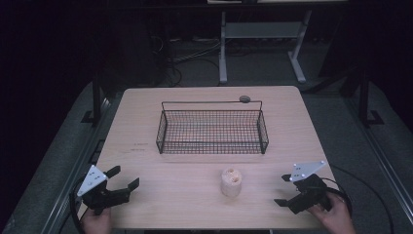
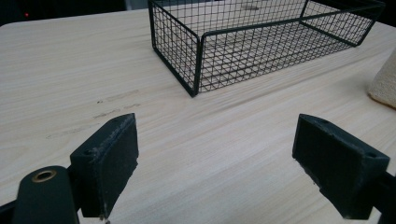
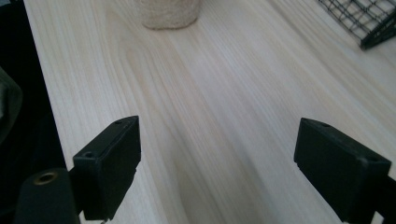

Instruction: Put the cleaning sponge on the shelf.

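Observation:
A black wire basket point(image 1: 212, 146) stands empty in the middle of the wooden table point(image 1: 146, 126). A pale, rough roll-like object point(image 1: 231, 182) stands upright on the table in front of the basket. My left gripper point(image 1: 122, 177) rests near the front left corner, open, with nothing between its fingers. My right gripper point(image 1: 283, 190) sits near the front right corner, also open and empty, pointing toward the pale object. In the left gripper view the basket point(image 2: 261, 42) lies ahead and the pale object point(image 2: 385, 81) shows at the right edge. In the right gripper view the pale object point(image 3: 168, 14) is far ahead.
A small dark round disc point(image 1: 244, 99) lies on the table behind the basket. Beyond the table stand white desk legs point(image 1: 223, 53) and loose cables on a dark floor. Metal rails run along both sides of the table.

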`<state>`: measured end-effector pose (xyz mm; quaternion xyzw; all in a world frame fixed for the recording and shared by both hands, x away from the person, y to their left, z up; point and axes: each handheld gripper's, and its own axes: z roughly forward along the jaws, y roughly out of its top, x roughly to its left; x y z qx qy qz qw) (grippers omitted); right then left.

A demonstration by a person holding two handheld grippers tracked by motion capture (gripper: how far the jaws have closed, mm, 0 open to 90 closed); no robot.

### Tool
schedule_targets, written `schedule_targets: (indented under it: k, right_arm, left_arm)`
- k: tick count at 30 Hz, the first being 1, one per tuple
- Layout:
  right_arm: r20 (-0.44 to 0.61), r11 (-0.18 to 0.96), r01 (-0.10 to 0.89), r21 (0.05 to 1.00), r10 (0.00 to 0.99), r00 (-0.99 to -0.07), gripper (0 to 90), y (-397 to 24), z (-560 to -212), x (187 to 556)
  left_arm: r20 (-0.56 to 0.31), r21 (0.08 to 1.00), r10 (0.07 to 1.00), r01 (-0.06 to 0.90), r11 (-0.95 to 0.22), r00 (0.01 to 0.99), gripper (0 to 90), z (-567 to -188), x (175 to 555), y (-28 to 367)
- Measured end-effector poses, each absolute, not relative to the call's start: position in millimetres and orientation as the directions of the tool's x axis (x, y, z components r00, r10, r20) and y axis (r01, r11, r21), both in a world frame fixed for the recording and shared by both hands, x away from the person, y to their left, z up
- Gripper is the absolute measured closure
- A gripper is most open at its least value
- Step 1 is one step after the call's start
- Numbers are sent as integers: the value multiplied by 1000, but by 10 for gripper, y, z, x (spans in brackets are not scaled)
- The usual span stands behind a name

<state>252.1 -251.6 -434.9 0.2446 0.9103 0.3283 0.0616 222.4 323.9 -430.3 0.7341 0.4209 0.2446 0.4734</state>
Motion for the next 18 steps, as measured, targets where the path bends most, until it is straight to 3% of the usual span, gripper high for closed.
schedule_targets:
  k: [18]
  right_arm:
    - [35,716,331,614,394,-918,141,-2125,-4203,2738]
  left_arm:
    - [-20,897,851,385,-216,524,138,-4292,2226,3220]
